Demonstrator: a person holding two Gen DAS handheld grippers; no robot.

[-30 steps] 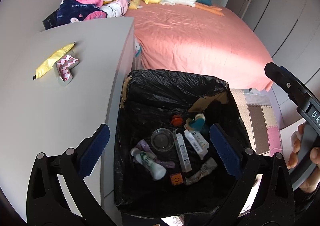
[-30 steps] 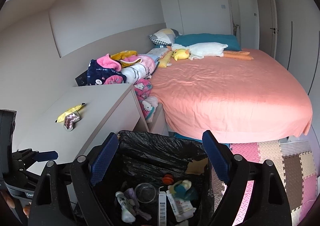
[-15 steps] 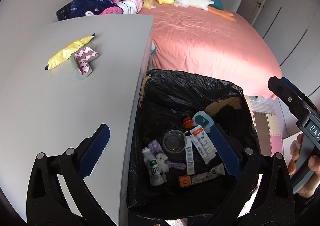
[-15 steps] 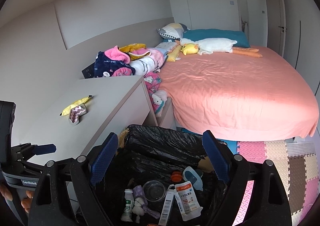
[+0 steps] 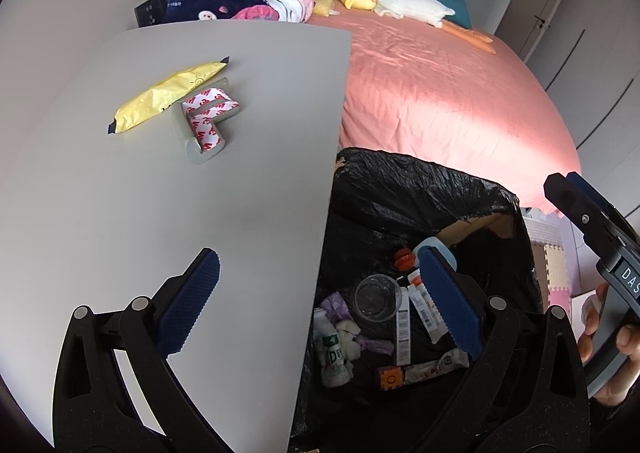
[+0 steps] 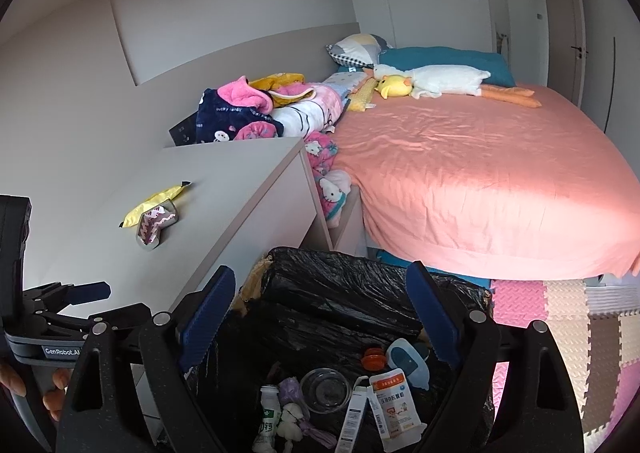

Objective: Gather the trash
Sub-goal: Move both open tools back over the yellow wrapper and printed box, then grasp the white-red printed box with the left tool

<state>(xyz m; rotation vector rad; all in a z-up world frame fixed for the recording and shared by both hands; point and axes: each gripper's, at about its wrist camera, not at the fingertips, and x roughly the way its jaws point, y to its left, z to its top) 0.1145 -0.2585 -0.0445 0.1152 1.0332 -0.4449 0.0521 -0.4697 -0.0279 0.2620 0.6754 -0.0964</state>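
Note:
A yellow wrapper (image 5: 168, 95) and a grey corner piece with red-and-white tape (image 5: 204, 119) lie on the grey cabinet top (image 5: 120, 213); both also show in the right wrist view, the wrapper (image 6: 156, 201) and the piece (image 6: 154, 227). A black-lined trash bin (image 5: 420, 197) beside the cabinet holds bottles, a clear cup and boxes. My left gripper (image 5: 320, 301) is open and empty, over the cabinet edge and bin. My right gripper (image 6: 320, 313) is open and empty above the bin (image 6: 344, 293).
A bed with a pink sheet (image 6: 480, 173) lies behind the bin, with a plush duck (image 6: 432, 81) and a clothes pile (image 6: 260, 109). Foam floor mats (image 6: 560, 317) are at the right. The right gripper's body (image 5: 600, 245) shows at right in the left wrist view.
My left gripper has moved left and forward, from above the bin to partly over the cabinet top; the wrapper and taped piece are nearer. My right gripper shifted slightly toward the bed.

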